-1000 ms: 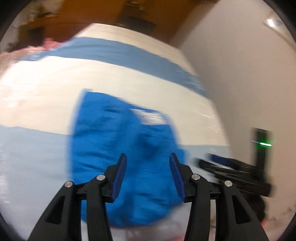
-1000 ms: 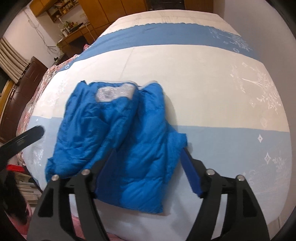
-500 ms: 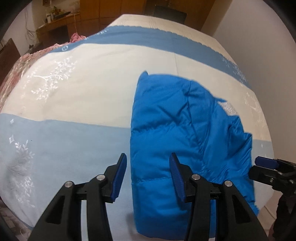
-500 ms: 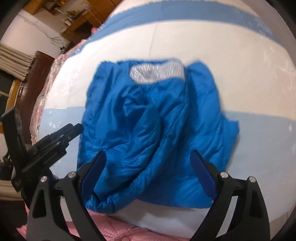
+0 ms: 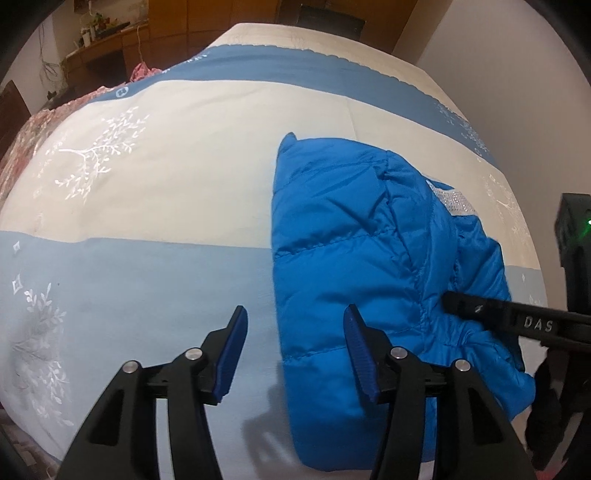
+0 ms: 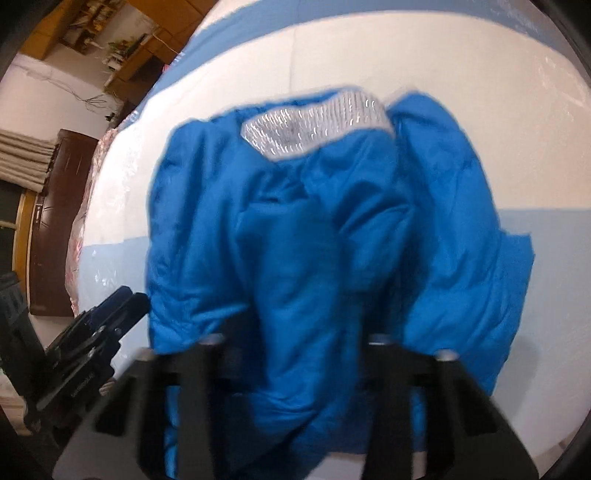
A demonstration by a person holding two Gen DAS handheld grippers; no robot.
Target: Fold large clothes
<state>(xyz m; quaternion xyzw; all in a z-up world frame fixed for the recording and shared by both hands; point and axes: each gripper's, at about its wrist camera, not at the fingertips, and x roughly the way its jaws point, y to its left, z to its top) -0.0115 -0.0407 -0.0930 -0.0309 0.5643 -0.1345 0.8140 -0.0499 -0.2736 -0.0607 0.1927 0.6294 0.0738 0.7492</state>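
Observation:
A bright blue padded jacket (image 5: 354, 258) with a silver-grey knit collar (image 6: 314, 125) lies partly folded on the bed. My left gripper (image 5: 295, 350) is open and empty, its fingers straddling the jacket's left edge near the hem. My right gripper (image 6: 295, 332) is blurred, pushed into the jacket's near edge, with the fingertips hidden under blue fabric. In the left wrist view the right gripper (image 5: 491, 314) reaches onto the jacket from the right. In the right wrist view the left gripper (image 6: 110, 314) shows at the jacket's lower left.
The bedspread (image 5: 147, 206) has cream and blue bands with white leaf prints. A wall (image 5: 498, 44) runs along the bed's right side. Wooden cabinets (image 5: 177, 18) stand beyond the bed. A pink patterned cloth (image 5: 26, 140) lies at the bed's left edge.
My left gripper swung left to the jacket's left edge. My right gripper moved down and forward into the jacket, and fabric now covers its fingertips.

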